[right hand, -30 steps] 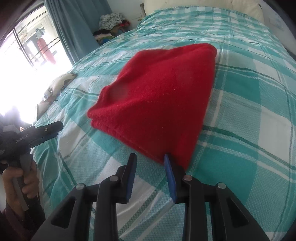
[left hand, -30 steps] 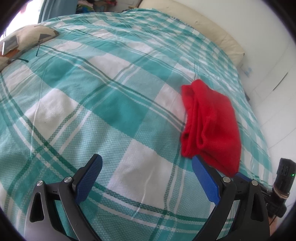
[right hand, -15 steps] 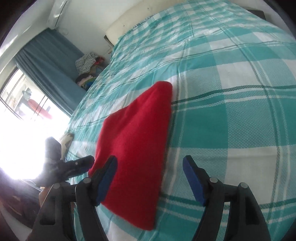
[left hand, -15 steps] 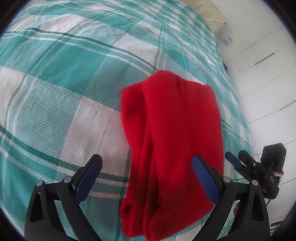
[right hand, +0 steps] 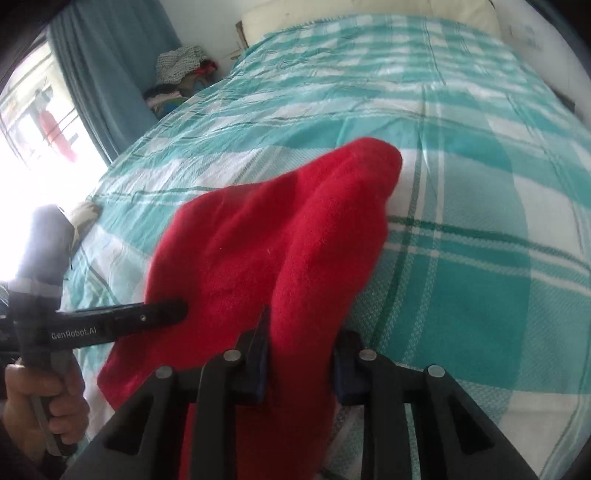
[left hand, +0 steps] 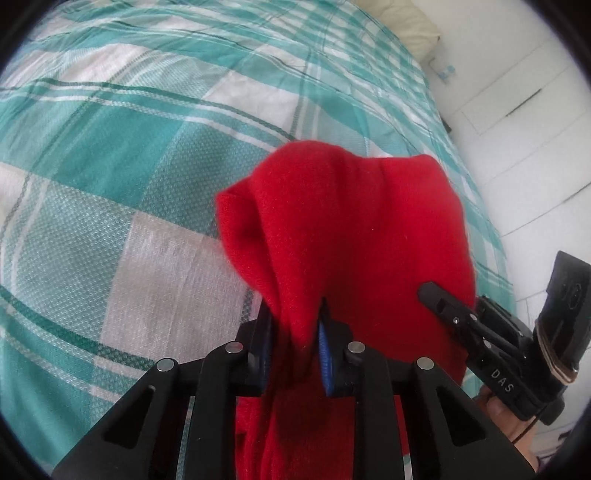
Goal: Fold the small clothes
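Observation:
A folded red fleece cloth (left hand: 354, 229) lies on the teal and white checked bedspread (left hand: 122, 155), its near edge bunched up. My left gripper (left hand: 295, 343) is shut on the near left part of that edge. My right gripper (right hand: 301, 354) is shut on the near right part of the same cloth (right hand: 266, 251). In the left wrist view the right gripper's black finger (left hand: 454, 306) reaches onto the cloth from the right. In the right wrist view the left gripper's finger (right hand: 147, 314) reaches onto the cloth from the left. Both grippers sit close together at the bed's near edge.
A cream pillow (right hand: 369, 11) lies at the head of the bed. A pile of clothes (right hand: 177, 74) sits by the blue curtain (right hand: 103, 74) at the far left. A patterned cushion (right hand: 83, 214) lies at the bed's left edge. White cabinet doors (left hand: 524, 110) stand to the right.
Both grippers moved in onto the red cloth's near edge and closed on it. They were open half a second ago. The cloth's near edge is now bunched and lifted.

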`<state>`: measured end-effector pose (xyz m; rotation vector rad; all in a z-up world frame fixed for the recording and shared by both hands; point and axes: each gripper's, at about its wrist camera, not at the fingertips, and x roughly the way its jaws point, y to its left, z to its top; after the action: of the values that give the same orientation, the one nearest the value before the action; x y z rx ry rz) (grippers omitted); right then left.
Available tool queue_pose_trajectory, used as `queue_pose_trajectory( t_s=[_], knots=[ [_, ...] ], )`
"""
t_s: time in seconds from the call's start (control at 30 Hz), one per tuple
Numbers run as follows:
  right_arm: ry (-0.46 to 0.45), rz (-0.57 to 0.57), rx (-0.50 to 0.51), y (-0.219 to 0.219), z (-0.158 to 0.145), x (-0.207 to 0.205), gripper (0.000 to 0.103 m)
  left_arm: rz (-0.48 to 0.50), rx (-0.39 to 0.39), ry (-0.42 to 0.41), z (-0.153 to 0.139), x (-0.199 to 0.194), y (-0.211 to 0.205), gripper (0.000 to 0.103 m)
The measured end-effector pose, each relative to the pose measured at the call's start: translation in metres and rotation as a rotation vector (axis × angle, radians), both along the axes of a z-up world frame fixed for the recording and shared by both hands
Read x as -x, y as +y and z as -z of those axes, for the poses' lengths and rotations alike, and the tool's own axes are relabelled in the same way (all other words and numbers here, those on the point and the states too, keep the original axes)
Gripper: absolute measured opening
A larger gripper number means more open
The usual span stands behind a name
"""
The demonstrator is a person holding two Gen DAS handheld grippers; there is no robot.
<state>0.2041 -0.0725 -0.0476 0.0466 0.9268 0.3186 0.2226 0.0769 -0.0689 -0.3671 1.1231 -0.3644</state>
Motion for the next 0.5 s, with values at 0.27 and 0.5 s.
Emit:
queue_pose_trajectory(
  t_s=[0.27, 0.5],
  knots=[
    [-0.225, 0.016, -0.049, -0.002, -0.076, 0.032, 0.024, 0.028, -0.022, -0.218, -0.088, 0.024, -0.003, 0.019],
    [-0.134, 0.124, -0.137, -0.034, -0.082, 0.006, 0.036, 0.027, -0.159, -0.198, -0.079, 0.002, -0.028, 0.057]
  ],
)
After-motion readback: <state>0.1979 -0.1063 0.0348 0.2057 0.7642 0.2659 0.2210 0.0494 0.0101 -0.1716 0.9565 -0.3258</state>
